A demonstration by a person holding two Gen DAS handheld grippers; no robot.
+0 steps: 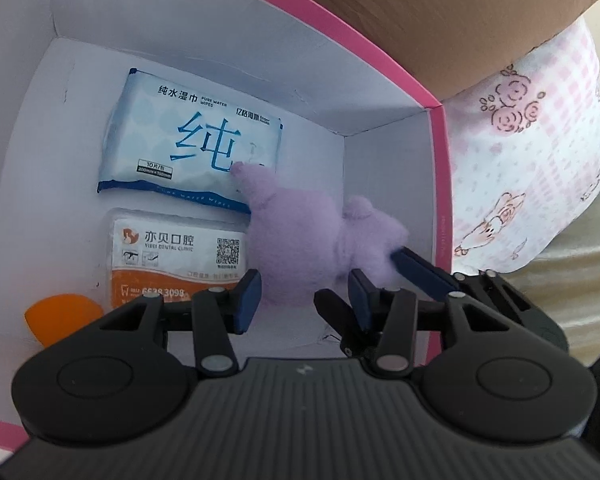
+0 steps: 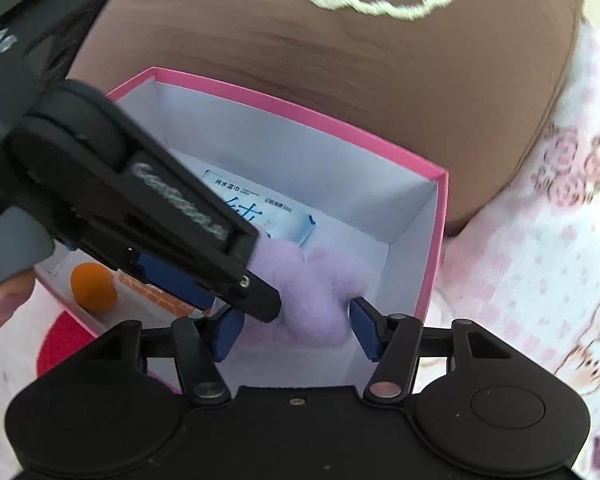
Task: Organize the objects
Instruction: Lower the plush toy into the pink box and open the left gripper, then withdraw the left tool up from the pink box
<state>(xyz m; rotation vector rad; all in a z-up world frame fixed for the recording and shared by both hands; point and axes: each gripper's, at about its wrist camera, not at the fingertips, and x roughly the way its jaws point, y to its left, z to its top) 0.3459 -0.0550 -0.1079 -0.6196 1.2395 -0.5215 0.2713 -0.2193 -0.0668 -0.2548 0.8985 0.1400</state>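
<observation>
A purple plush toy [image 1: 300, 236] [image 2: 316, 296] lies in the near right corner of a pink box with a white inside [image 1: 380, 56] [image 2: 300, 120]. My left gripper [image 1: 304, 300] [image 2: 235, 300] reaches down into the box and is shut on the toy's lower part. My right gripper [image 2: 295, 330] comes in from the near side, its blue pads touching the toy on both sides; one of its fingers [image 1: 416, 266] presses the toy's right lobe. On the box floor lie a pack of wet wipes [image 1: 191, 140] [image 2: 259, 208], a dental-clinic case [image 1: 175, 256] and an orange ball [image 1: 63, 312] [image 2: 93, 286].
The box rests on a pink-patterned white sheet [image 1: 520, 160] [image 2: 540, 260]. A brown cushion with a cloud outline [image 2: 340, 60] lies behind it. Something red [image 2: 59, 344] shows under the box's left corner. A person's fingers [image 2: 3, 300] hold the left gripper's handle.
</observation>
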